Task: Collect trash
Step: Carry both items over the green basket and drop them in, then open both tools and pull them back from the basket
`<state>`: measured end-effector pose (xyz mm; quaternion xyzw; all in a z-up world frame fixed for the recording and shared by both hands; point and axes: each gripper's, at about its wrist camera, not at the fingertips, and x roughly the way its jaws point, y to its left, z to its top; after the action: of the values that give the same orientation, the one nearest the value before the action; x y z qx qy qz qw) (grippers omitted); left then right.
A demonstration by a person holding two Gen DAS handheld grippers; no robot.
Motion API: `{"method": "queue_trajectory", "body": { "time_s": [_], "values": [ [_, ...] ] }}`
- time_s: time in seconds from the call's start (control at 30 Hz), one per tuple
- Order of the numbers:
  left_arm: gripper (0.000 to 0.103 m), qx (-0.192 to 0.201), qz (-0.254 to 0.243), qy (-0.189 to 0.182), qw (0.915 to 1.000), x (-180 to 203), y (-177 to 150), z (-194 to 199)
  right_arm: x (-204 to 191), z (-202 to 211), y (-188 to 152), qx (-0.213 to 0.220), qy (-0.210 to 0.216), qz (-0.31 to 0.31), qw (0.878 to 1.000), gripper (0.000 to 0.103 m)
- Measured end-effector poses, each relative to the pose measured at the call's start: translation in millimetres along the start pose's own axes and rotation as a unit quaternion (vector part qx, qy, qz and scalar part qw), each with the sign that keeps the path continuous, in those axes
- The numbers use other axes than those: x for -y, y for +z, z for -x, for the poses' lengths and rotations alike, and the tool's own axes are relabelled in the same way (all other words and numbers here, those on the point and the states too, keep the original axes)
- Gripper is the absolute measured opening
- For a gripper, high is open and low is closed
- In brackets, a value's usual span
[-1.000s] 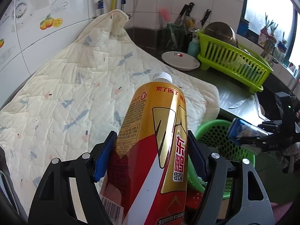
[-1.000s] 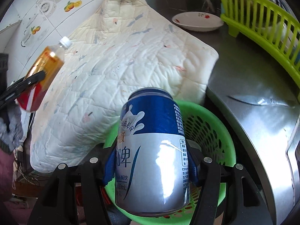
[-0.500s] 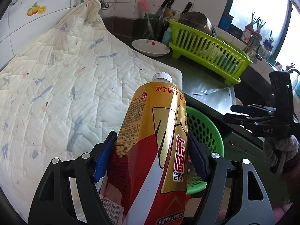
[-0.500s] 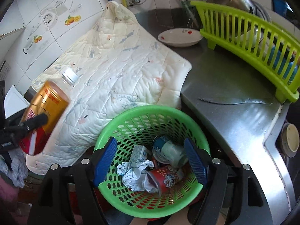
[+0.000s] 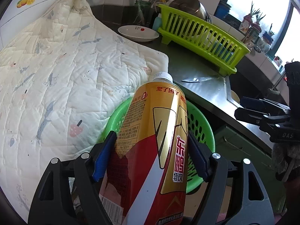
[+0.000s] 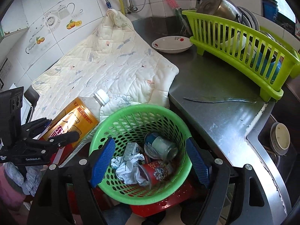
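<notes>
My left gripper (image 5: 150,157) is shut on a gold and red drink bottle (image 5: 155,140) with a white cap, held tilted over the near rim of a green mesh basket (image 5: 200,123). In the right wrist view the bottle (image 6: 75,116) and left gripper (image 6: 50,140) are at the basket's left edge. My right gripper (image 6: 150,161) is open and empty above the basket (image 6: 116,123). Inside lie a blue and white can (image 6: 161,146), crumpled paper (image 6: 127,166), a red cup (image 6: 155,170) and a small carton (image 6: 133,148).
A white quilted cloth (image 6: 112,65) covers the counter's left part. A knife (image 6: 219,99) lies on the steel counter (image 6: 215,116). A lime dish rack (image 6: 240,52) and a white plate (image 6: 171,44) stand at the back. A sink with a bowl (image 6: 280,137) is right.
My right gripper opened and the can dropped into the basket. The right gripper has risen. My left gripper has carried the bottle right, up to the basket's rim.
</notes>
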<state>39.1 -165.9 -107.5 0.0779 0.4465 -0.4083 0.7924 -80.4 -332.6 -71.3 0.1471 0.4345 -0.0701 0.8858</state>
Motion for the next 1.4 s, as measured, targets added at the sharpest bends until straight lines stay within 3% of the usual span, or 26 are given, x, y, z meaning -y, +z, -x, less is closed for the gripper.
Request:
{"method": "queue_trajectory", "body": {
  "time_s": [0.13, 0.43, 0.53, 0.97, 1.4],
  "values": [
    [0.088, -0.001, 0.026, -0.007, 0.9996, -2.2, -3.6, -11.6, 2.4, 3.4, -3.6, 0.001, -0.006, 0.001, 1.0, 0.078],
    [0.091, 0.01, 0.037, 0.01, 0.9992, -4.6, -8.6, 3.5, 1.4, 8.6, -11.0, 0.0, -0.002, 0.003, 1.0, 0.079],
    [0.097, 0.022, 0.04, 0.022, 0.9987, -8.5, -7.8, 15.9, -0.8, 9.0, -11.0, 0.0, 0.001, 0.005, 1.0, 0.079],
    [0.098, 0.062, 0.059, 0.092, 0.992, -25.8, -5.0, 61.4, -16.1, 4.8, -2.1, -0.001, 0.024, 0.017, 1.0, 0.083],
    [0.098, 0.095, 0.076, 0.167, 0.9785, -37.4, -8.9, 95.9, -37.3, 6.6, 11.4, 0.01, 0.035, 0.033, 0.999, 0.085]
  ]
}}
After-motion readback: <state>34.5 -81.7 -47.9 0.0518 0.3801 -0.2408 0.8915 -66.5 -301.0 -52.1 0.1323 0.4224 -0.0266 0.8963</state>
